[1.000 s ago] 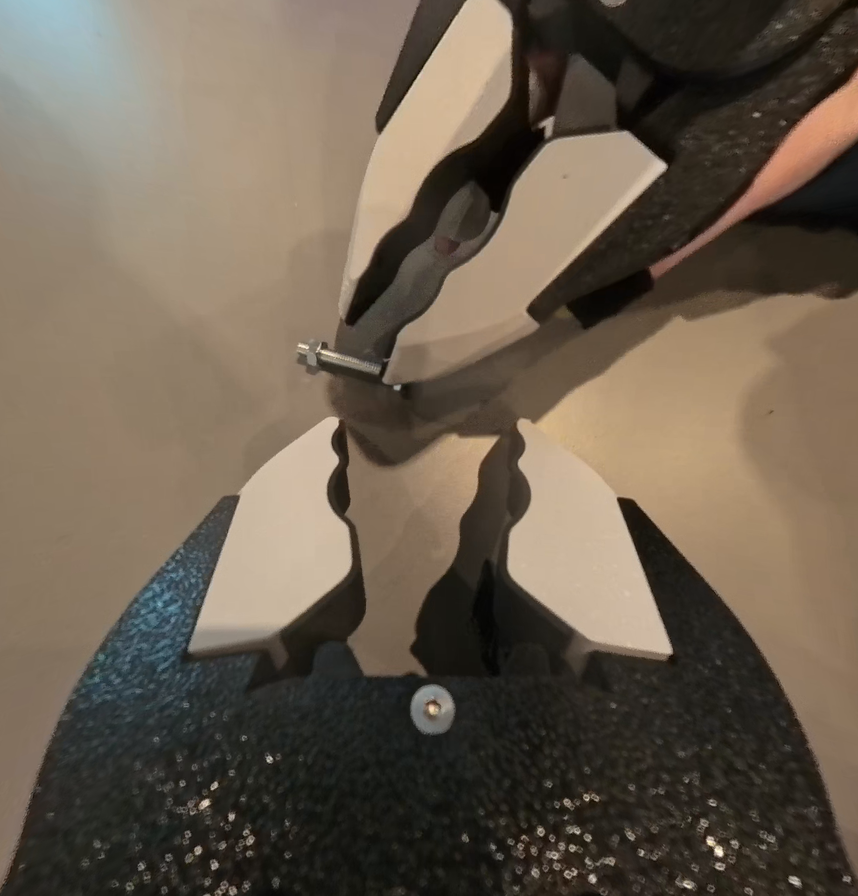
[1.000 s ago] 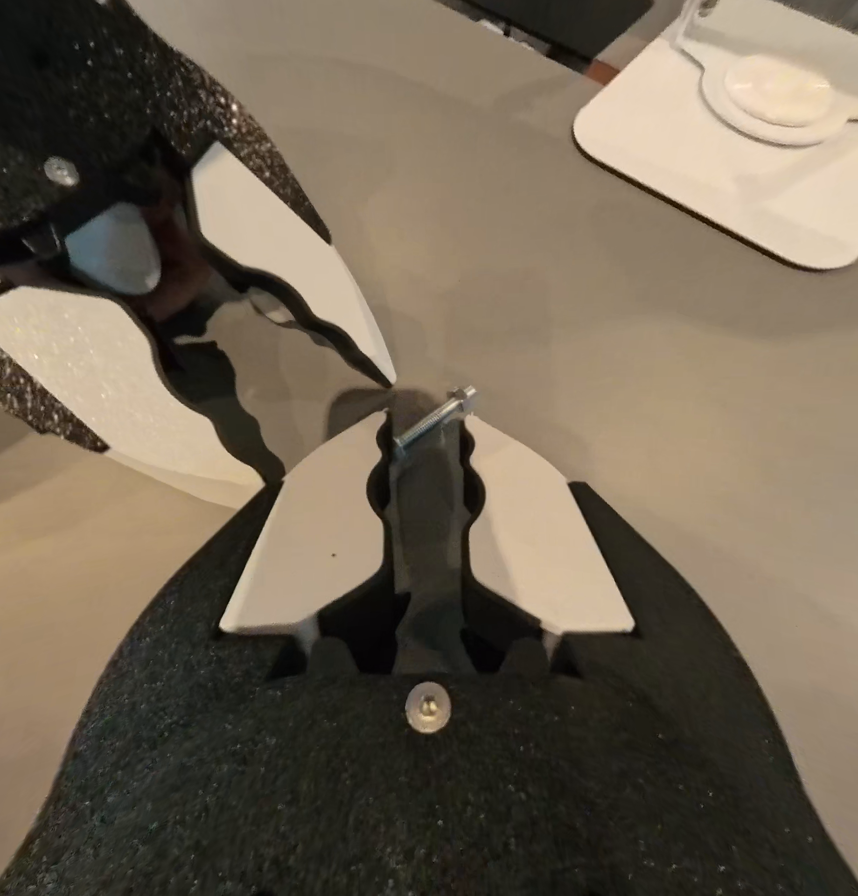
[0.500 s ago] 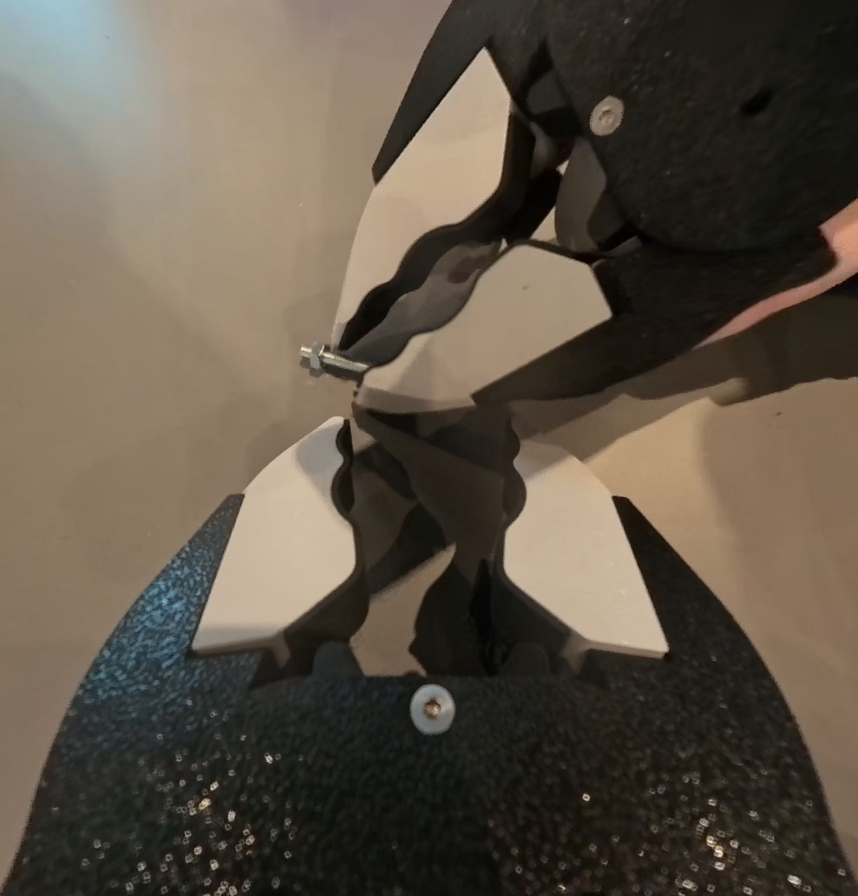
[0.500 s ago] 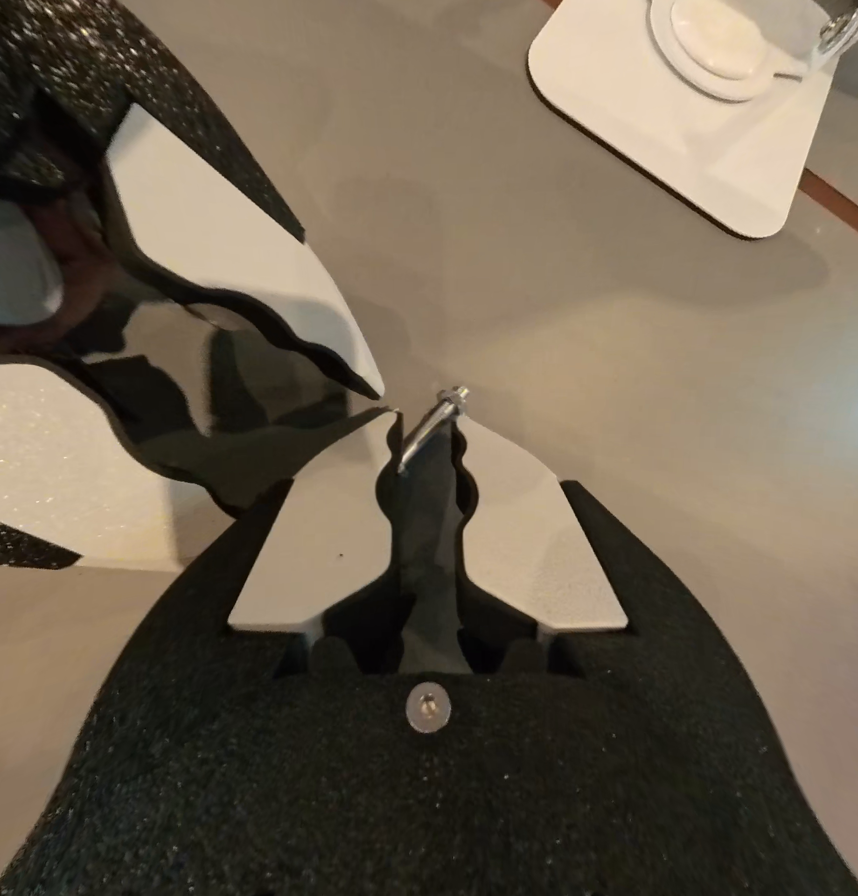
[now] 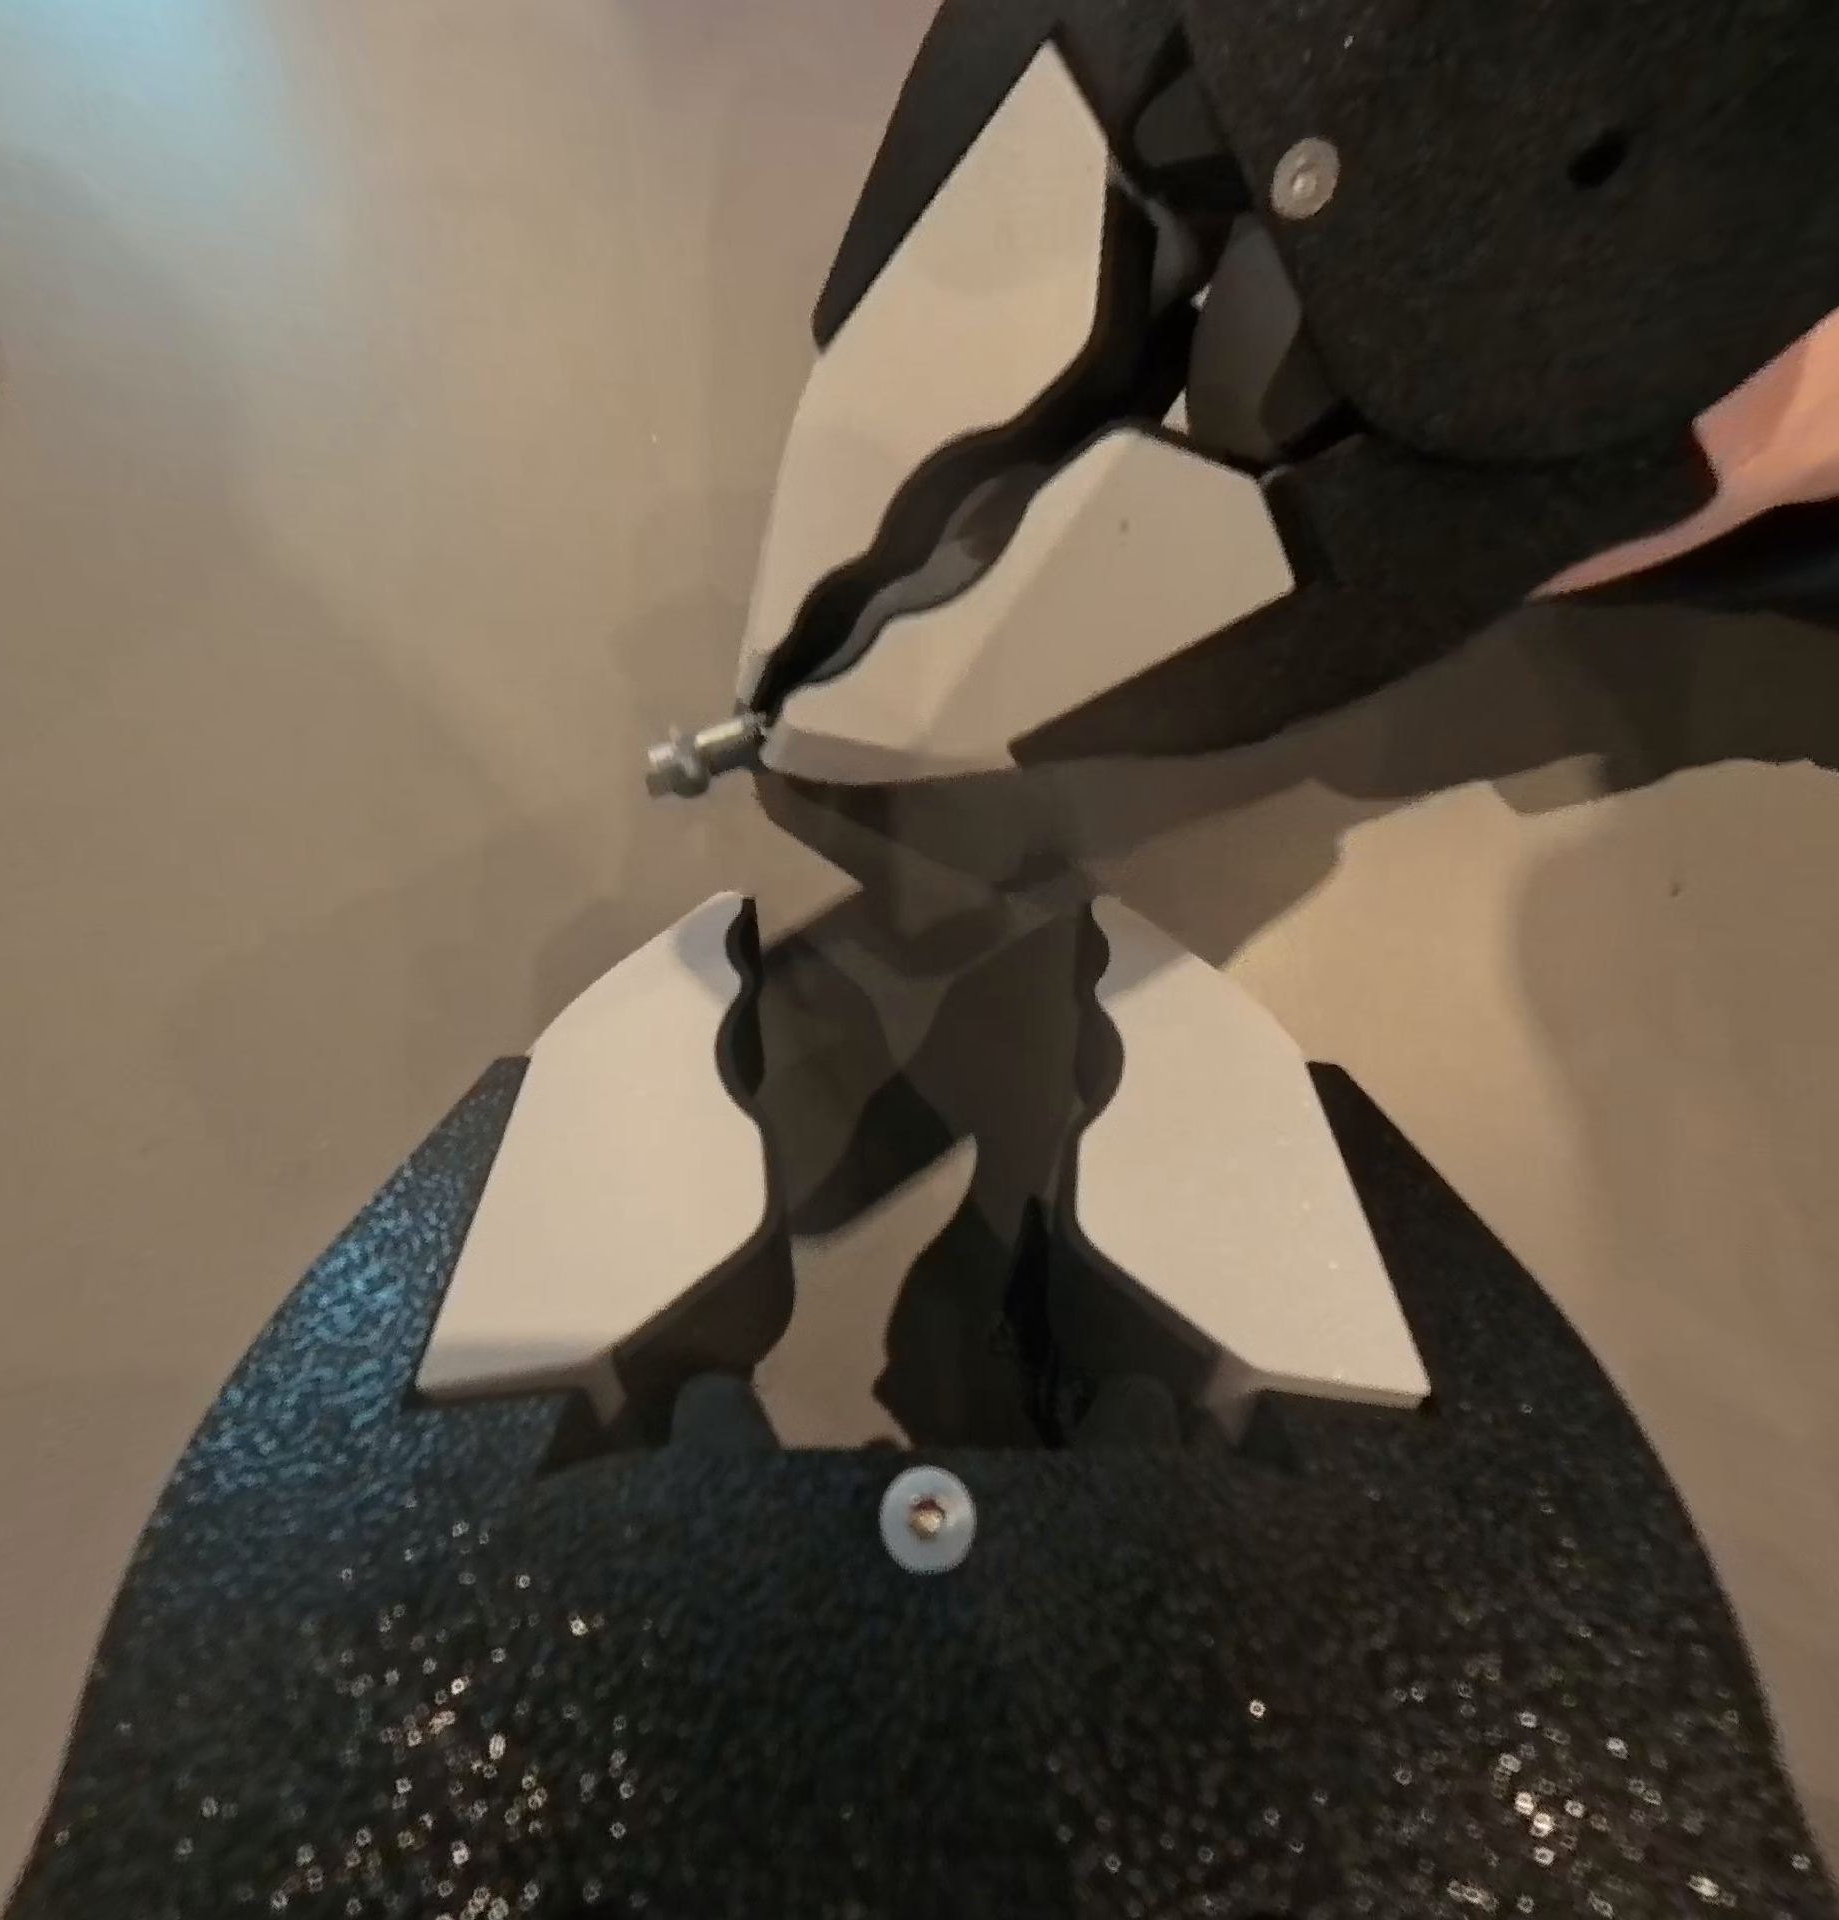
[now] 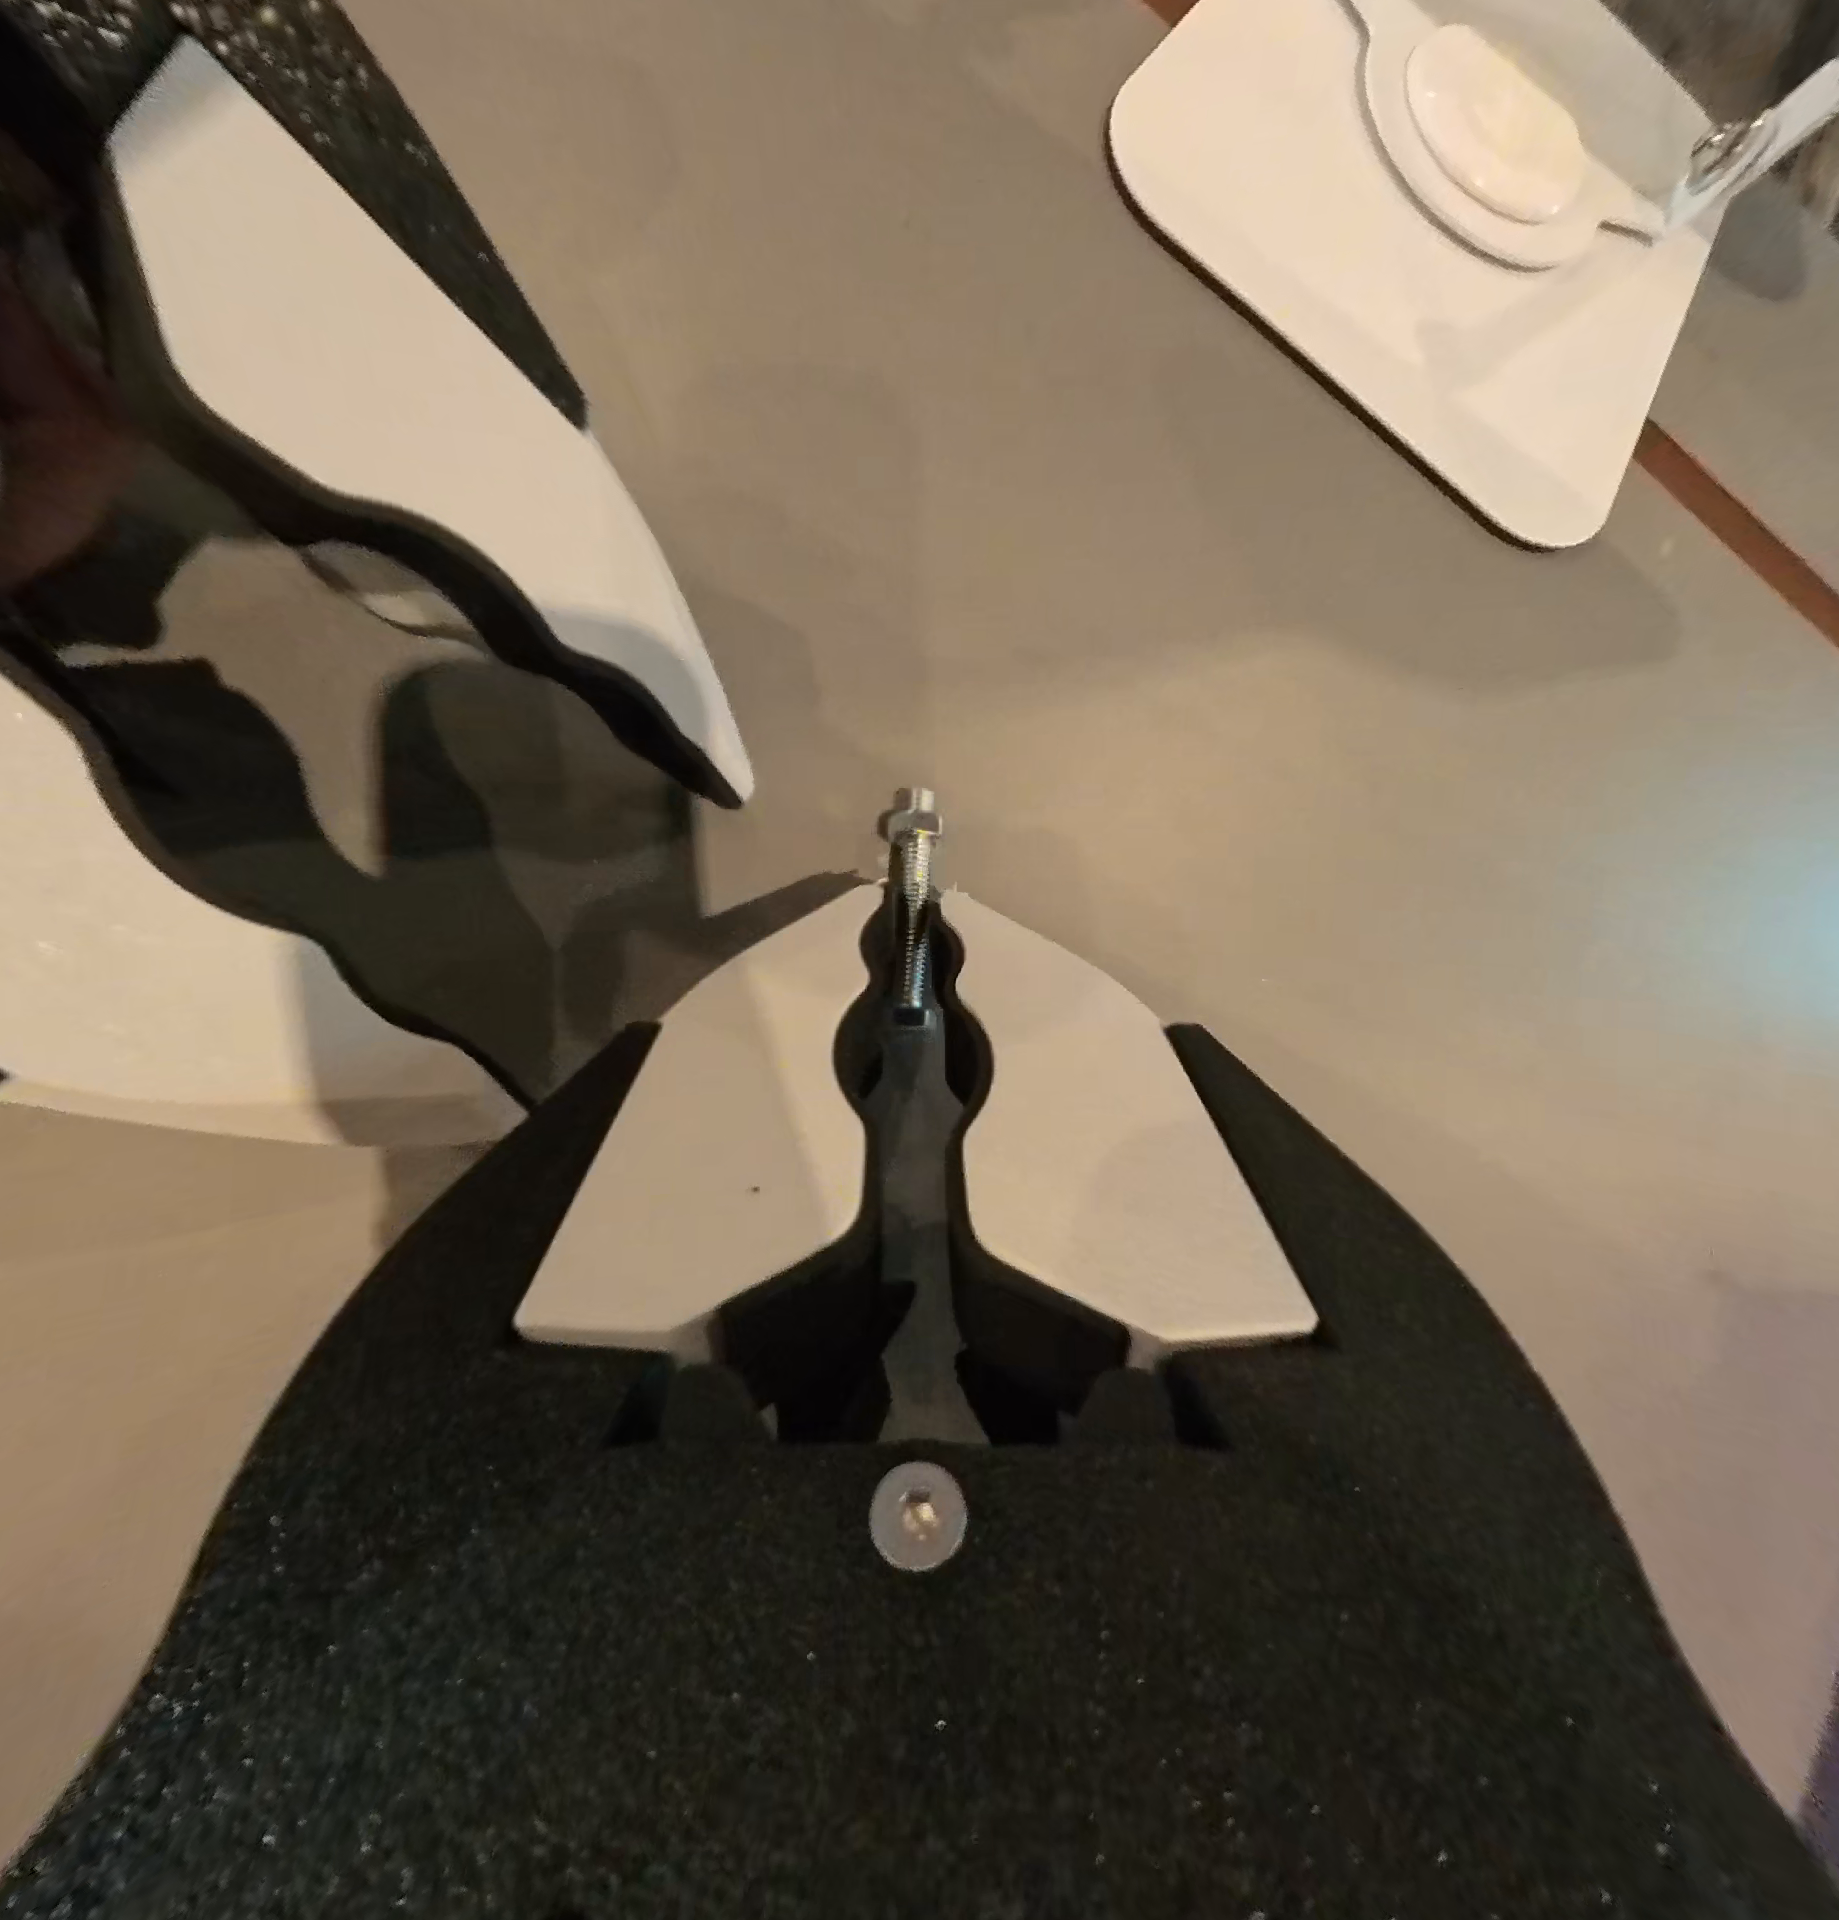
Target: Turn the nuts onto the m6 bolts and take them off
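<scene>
My right gripper [image 6: 913, 888] is shut on a silver threaded bolt [image 6: 913, 940], which points straight ahead out of its fingertips. A hex nut [image 6: 913, 828] sits near the bolt's free end. In the left wrist view the right gripper [image 5: 764, 727] comes in from the upper right, with the bolt [image 5: 723, 743] and nut [image 5: 671, 771] sticking out to the left. My left gripper [image 5: 920, 914] is open and empty, just below the bolt and not touching it. It also shows at the upper left of the right wrist view [image 6: 624, 935], its upper fingertip [image 6: 723, 774] close to the nut.
The beige table [image 5: 271, 623] lies under both grippers. A white square pad [image 6: 1310, 312] with a round white disc and a metal piece sits at the far right, by the table's brown edge [image 6: 1788, 551]. A hand [image 5: 1808, 416] holds the right gripper. The left gripper's tips are roughly 5 cm from the right gripper's.
The right gripper has turned, so the bolt now points straight ahead instead of slanting right. The left gripper has stayed open just below it.
</scene>
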A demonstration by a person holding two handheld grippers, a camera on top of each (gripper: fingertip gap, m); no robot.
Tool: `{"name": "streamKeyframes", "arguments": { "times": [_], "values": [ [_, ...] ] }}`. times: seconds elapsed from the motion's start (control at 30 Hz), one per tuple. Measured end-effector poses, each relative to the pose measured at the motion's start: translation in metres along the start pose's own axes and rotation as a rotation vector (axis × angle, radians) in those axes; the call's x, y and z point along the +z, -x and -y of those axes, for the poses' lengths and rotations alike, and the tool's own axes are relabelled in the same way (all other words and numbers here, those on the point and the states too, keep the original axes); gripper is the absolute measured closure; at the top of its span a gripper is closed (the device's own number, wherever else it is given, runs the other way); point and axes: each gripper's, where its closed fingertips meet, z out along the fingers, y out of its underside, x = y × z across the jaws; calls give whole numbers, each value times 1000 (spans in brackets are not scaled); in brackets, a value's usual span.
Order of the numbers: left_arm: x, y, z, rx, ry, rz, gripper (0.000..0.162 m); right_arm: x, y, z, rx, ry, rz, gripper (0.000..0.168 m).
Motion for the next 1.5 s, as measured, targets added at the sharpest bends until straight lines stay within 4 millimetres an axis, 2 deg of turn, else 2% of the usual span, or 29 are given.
{"name": "streamKeyframes", "arguments": {
  "times": [0.17, 0.27, 0.33, 0.43, 0.5, 0.57, 0.63, 0.7, 0.77, 0.87, 0.93, 1.07, 1.27, 1.4, 1.5],
  "values": [
    [0, 0, 0, 1, 0, 2, 104, -12, -18, 11, 21, -105, -47, 163],
    [0, 0, 0, 0, 0, 2, 105, -28, -36, 18, 31, -174, -99, 163],
    [0, 0, 0, 0, 0, 2, 105, -54, -55, 26, 47, -240, -153, 163],
    [0, 0, 0, -3, -1, 0, 105, -118, -110, 31, 101, -357, -324, 163],
    [0, 0, 0, -5, -1, -2, 105, -161, -152, 11, 166, -383, -435, 163],
    [0, 0, 0, -5, -1, -3, 105, -194, -197, -31, 260, -322, -553, 163],
    [0, 0, 0, -7, -2, -5, 105, -211, -233, -83, 352, -197, -608, 163],
    [0, 0, 1, -11, -3, -9, 105, -208, -255, -130, 416, -66, -563, 163],
    [0, 0, 1, -17, -5, -14, 105, -192, -270, -165, 455, 36, -483, 164],
    [0, 0, 1, -23, -7, -19, 105, -166, -284, -199, 449, 169, -403, 163],
    [0, 0, 1, -23, -7, -18, 105, -149, -285, -210, 437, 234, -339, 163],
    [-1, 0, 1, -25, -7, -20, 105, -125, -285, -220, 407, 304, -277, 163],
    [0, 0, 1, -25, -7, -20, 105, -111, -284, -224, 368, 370, -253, 163],
    [-1, 0, 1, -25, -7, -20, 105, -119, -292, -221, 334, 380, -315, 162],
    [-1, 0, 1, -26, -8, -21, 105, -144, -305, -193, 326, 275, -448, 168]
  ]
}}
